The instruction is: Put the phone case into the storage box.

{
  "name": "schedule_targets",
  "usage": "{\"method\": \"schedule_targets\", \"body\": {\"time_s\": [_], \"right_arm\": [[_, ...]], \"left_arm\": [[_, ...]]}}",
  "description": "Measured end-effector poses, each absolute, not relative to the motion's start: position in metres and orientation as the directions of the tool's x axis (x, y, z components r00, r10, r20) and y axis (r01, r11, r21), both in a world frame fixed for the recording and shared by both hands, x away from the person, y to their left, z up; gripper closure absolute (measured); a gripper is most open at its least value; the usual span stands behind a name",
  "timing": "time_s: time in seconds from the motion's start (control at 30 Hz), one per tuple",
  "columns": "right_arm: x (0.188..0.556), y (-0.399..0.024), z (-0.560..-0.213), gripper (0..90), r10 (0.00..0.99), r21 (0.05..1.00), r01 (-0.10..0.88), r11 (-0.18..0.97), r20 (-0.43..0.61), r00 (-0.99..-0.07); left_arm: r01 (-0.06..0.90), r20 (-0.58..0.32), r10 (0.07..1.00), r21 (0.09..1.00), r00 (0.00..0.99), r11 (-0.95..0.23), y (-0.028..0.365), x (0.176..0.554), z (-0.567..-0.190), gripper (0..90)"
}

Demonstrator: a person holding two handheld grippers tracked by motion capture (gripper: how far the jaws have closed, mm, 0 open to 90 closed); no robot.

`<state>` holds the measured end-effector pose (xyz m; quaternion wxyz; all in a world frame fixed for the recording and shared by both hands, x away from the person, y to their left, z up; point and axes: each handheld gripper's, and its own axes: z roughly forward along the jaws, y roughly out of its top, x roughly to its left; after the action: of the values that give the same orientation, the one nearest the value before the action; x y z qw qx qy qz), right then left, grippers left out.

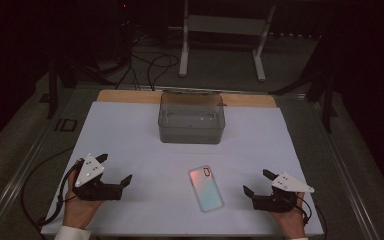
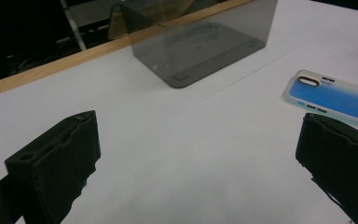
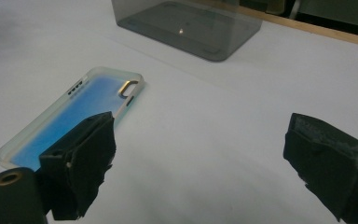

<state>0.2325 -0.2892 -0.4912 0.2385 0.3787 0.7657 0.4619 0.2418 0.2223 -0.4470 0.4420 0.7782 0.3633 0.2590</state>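
On the table (image 1: 130,130), covered by a white sheet with a strip of bare wood showing along its far edge, three groups of things lie well apart from one another. Largest is a smoky, see-through plastic box (image 1: 191,118), standing upright at the far middle of the sheet; its inside looks empty. Nearer the person, the left hand-held gripper (image 1: 114,169) rests low at the near left corner of the sheet, held in a hand (image 1: 80,207) with a white sleeve at the wrist, a grey three-cornered plate on top and a black cable trailing off to the left. Its jaws stand wide apart with nothing between them. The right hand-held gripper (image 1: 259,183) rests at the near right, held the same way, its jaws likewise spread and empty. Smallest is a phone case (image 1: 206,188), clear with a pink-to-blue sheen, lying flat between the two grippers, a little closer to the right one, touching neither; its camera cutout points toward the box
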Motion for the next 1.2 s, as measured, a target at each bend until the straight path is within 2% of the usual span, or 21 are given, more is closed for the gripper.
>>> {"method": "schedule_targets", "body": {"time_s": [0.7, 1.2], "right_arm": [[0.233, -0.289, -0.492, 9.2, 0.801, 0.885, 0.365, 0.289, -0.015, -0.599], [0.233, -0.287, -0.493, 9.2, 0.797, 0.882, 0.37, 0.291, -0.009, -0.604]], "left_arm": [[0.328, 0.091, 0.764, 0.866, 0.639, -0.377, 0.194, 0.257, -0.439, 0.1], [0.333, 0.101, 0.706, 0.829, 0.7, -0.449, 0.166, 0.273, -0.437, 0.4]]}}
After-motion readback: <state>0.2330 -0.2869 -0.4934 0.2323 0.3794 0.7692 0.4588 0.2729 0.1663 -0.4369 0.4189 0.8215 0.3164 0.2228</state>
